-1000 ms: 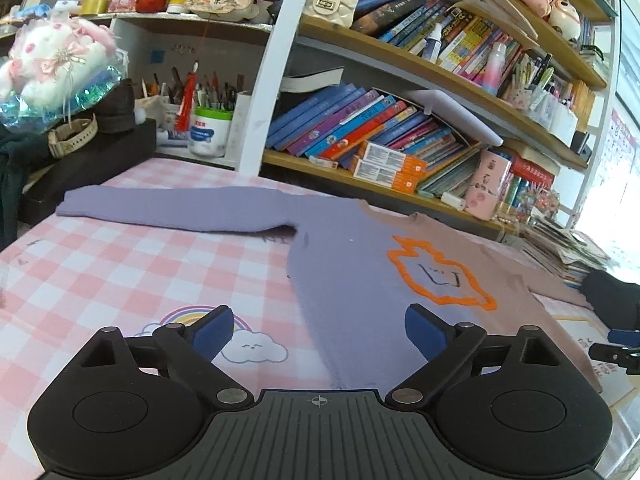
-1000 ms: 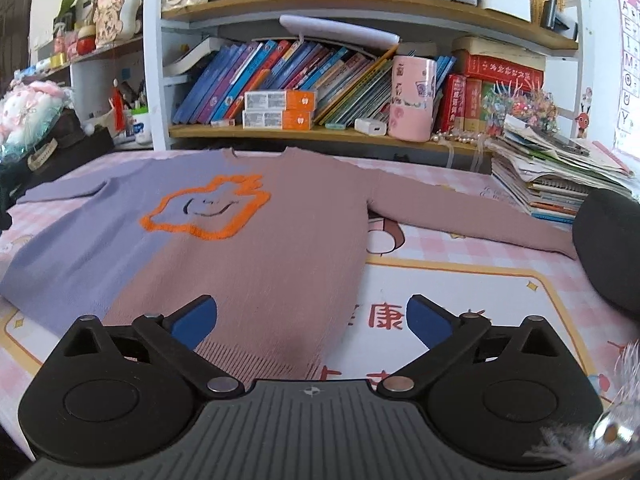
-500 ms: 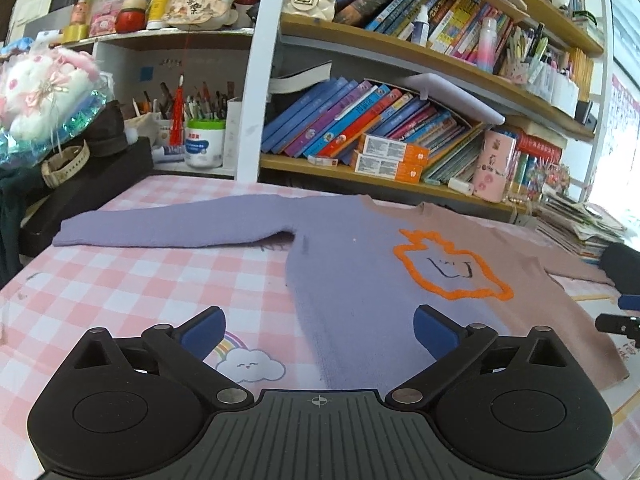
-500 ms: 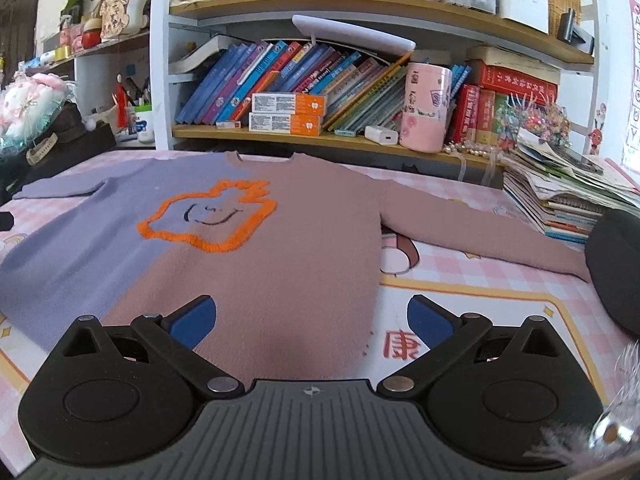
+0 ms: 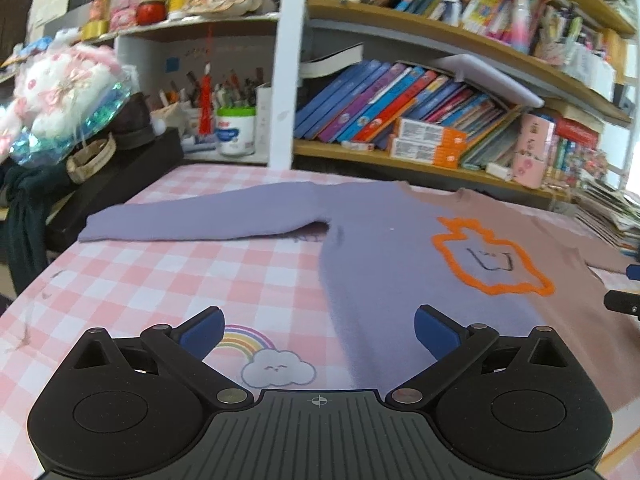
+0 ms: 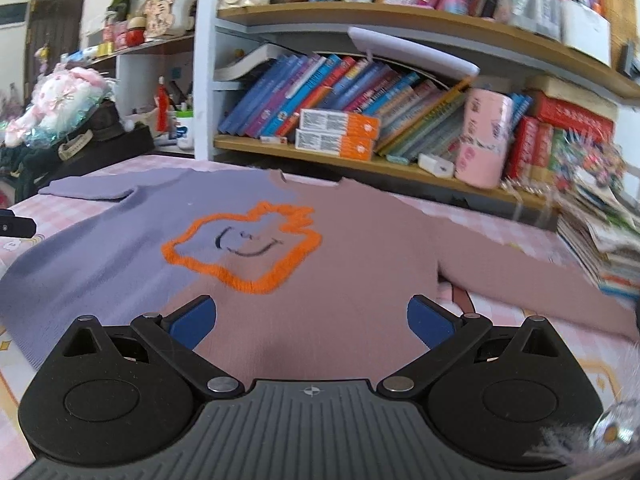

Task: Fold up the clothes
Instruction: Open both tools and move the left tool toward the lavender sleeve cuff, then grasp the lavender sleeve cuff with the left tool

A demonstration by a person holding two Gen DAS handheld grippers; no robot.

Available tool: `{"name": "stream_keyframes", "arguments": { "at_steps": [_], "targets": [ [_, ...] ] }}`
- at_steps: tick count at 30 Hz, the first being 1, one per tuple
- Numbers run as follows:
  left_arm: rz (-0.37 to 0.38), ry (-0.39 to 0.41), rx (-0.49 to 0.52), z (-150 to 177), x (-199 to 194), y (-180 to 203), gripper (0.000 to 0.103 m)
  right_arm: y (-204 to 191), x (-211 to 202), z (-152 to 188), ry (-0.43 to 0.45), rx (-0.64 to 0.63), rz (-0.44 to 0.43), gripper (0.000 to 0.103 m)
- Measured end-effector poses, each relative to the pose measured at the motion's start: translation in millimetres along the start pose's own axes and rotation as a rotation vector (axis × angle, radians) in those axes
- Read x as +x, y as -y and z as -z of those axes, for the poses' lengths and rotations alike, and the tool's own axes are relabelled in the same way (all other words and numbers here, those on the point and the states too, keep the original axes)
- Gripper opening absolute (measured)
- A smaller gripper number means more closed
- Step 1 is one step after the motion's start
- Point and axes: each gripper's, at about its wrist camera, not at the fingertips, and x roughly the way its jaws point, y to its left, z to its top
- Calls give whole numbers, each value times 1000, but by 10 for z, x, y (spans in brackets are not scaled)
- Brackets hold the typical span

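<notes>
A sweater, half lilac and half dusty pink with an orange outlined smiley, lies flat and face up on the pink checked tablecloth; it also shows in the right wrist view. Its lilac sleeve stretches left, its pink sleeve stretches right. My left gripper is open and empty, above the sweater's lower left edge. My right gripper is open and empty, above the pink lower body.
A bookshelf full of books runs along the table's far edge. A plush toy and dark items crowd the far left. A stack of magazines sits at the right. A pink cup stands on the shelf.
Both grippers have moved forward and nearer to the sweater, which looms larger in both views. Both stay open. The sweater has not moved.
</notes>
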Motion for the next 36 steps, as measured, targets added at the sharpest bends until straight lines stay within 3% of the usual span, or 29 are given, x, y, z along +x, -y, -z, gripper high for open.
{"name": "stream_keyframes", "arguments": {
  "at_steps": [8,16,22,29,36],
  "targets": [
    [-117,6,-74,-212,171,-206,102,47,324,-195,-2,-44,-87,103],
    [-209,70,-7,-456,302,-219,102,-17,684,-459,-23,-130,-231,103],
    [-242,26,13,-522,469,-231,102,-27,809,-465,-17,-183,-283,103],
    [-371,18,9,-693,736,-398,102,82,812,-349,-47,-111,-345,103],
    [-562,29,90,-919,961,-626,102,89,607,-133,-27,-198,-381,103]
  ]
}}
